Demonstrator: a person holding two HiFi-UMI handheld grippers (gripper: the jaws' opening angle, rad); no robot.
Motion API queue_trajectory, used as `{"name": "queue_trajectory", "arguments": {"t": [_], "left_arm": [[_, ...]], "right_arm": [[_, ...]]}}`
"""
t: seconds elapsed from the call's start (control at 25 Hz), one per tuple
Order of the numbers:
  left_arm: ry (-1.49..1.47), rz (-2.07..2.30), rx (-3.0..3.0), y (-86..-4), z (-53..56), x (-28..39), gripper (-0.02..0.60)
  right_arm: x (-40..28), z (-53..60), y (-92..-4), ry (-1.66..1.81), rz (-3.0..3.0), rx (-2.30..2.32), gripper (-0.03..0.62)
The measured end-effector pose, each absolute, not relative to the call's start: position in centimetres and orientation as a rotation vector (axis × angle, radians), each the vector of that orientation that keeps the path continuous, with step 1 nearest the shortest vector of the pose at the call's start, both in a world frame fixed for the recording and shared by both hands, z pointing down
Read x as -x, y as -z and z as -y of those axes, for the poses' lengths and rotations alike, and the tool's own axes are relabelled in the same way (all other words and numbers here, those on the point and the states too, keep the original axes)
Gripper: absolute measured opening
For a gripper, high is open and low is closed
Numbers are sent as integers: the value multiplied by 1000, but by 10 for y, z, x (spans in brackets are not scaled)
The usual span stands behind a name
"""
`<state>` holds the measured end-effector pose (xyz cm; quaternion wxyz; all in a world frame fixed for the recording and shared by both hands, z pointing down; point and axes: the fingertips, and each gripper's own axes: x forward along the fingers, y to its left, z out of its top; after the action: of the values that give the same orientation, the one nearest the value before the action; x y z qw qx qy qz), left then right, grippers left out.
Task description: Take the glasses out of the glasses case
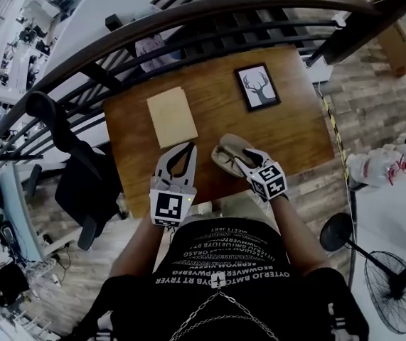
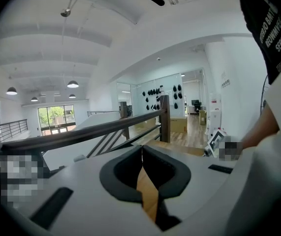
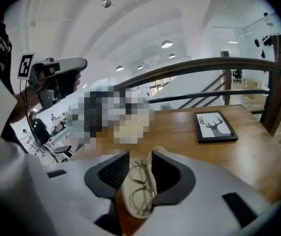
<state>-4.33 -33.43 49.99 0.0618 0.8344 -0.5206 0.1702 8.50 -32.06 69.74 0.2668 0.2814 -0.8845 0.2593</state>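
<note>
Counts two hand-held grippers, one per hand.

Finds the right hand-held gripper (image 3: 140,156) released: jaws standing apart, clamped on nothing, tilted down toward the desk (image 3: 258,156). Places one glasses case (image 3: 127,193) directly between those jaws, lying open on the wood in the near half of the desk. Records one pair of thin wire-framed glasses (image 3: 141,183) inside the case, likewise between the two jaws. Cannot tell whether the right-hand jaw touches the case's raised flap.

Finds the left hand-held gripper (image 2: 141,149) clenched: fingertips meeting, nothing held, only bare wood visible through the gap behind them. Places it, by the head view, just left of the case and apart from it, pointing the same way across the desk.

Counts, farther out on the desk, one flat tan sheet (image 1: 172,116) beyond the left hand-held gripper and one black-framed deer picture (image 1: 257,87) toward the far right, well apart from the case. Notes one dark railing (image 1: 188,20) past the far edge, one black office chair (image 1: 82,176) on the floor at left and one standing fan (image 1: 394,290) at right.
</note>
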Motion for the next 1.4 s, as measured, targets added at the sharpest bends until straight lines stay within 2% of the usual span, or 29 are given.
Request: {"name": "queue_trajectory", "arguments": {"t": [0.72,1.2,1.4], "left_arm": [[-559,1567,-2446,-520,316,45,29],[-604,1552,-2418,-531,289,45,29],[-604,1563,-2413,-530,287,47,29]], "right_arm": [[-70,311,-785,-747,2242,-630,127],[-66,310,-817,-724,2164,-628,127],[-64,310,-818,-745,2171,-634,107]]}}
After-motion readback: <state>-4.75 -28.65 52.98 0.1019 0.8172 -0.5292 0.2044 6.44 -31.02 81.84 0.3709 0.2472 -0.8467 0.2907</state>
